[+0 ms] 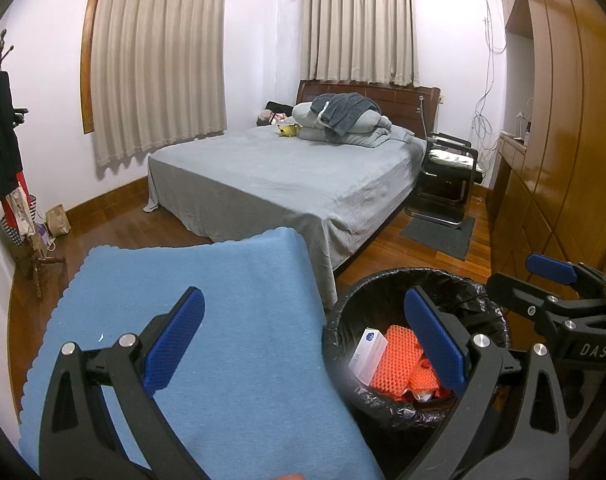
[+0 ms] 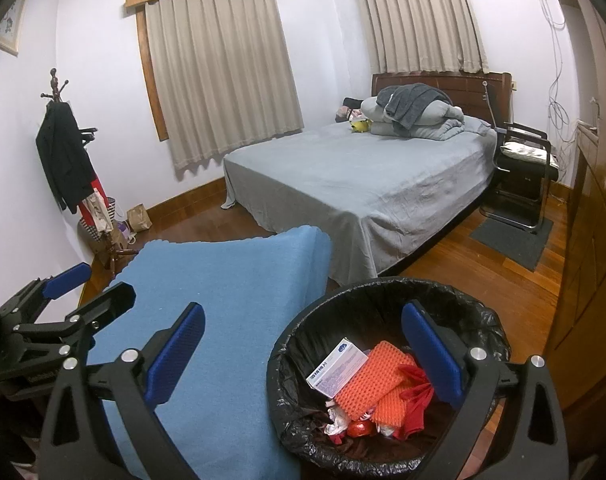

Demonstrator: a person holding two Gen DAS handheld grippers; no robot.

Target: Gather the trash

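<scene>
Showing more bin contents, right wrist view: one white box (image 2: 337, 364), two orange pads (image 2: 373, 382), red scraps in one black-lined bin (image 2: 303, 328) at 5 o'clock. Left gripper (image 1: 303, 340) and right gripper (image 2: 303, 344) both wide, empty.

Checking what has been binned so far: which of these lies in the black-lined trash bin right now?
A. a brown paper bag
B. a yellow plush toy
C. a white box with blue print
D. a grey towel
C: the white box with blue print lies inside the trash bin, against orange foam netting.
</scene>
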